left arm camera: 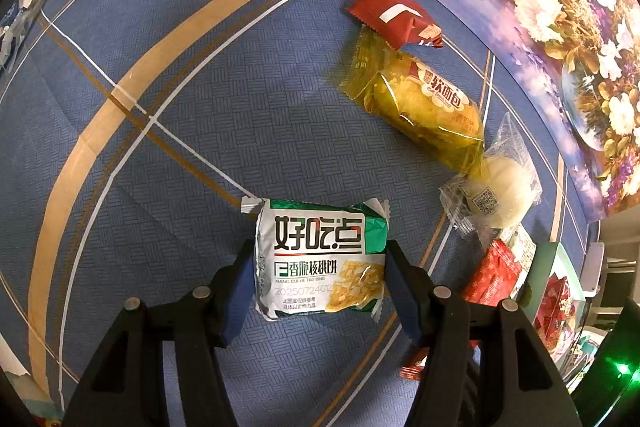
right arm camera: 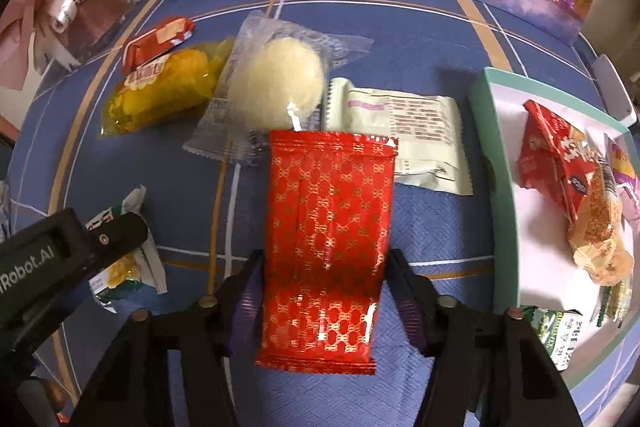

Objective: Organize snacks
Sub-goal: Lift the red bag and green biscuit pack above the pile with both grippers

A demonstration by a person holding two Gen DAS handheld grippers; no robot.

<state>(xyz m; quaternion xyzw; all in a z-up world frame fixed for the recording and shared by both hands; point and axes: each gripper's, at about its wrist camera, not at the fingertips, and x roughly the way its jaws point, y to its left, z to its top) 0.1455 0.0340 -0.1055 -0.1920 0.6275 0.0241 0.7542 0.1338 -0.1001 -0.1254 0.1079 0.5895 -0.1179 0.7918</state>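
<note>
In the left wrist view my left gripper (left arm camera: 320,255) is shut on a green-and-white walnut biscuit pack (left arm camera: 320,259), its blue pads pressed on both sides, just above the blue tablecloth (left arm camera: 180,107). My right gripper (right arm camera: 325,259) is shut on a red pack with a gold pattern (right arm camera: 328,227), one pad against each long edge. That red pack also shows at the right edge of the left wrist view (left arm camera: 492,275). A teal-rimmed box (right arm camera: 492,163) with a white floor stands to the right and holds several snack packs, among them a red one (right arm camera: 560,163).
Loose on the cloth lie a yellow bread pack (right arm camera: 160,95), a small red bar (right arm camera: 160,39), a clear-wrapped white round cake (right arm camera: 280,83) and a pale green pack (right arm camera: 400,135). A flower picture (left arm camera: 540,7) leans at the back. A pink-bowed clear box (right arm camera: 68,7) stands far left.
</note>
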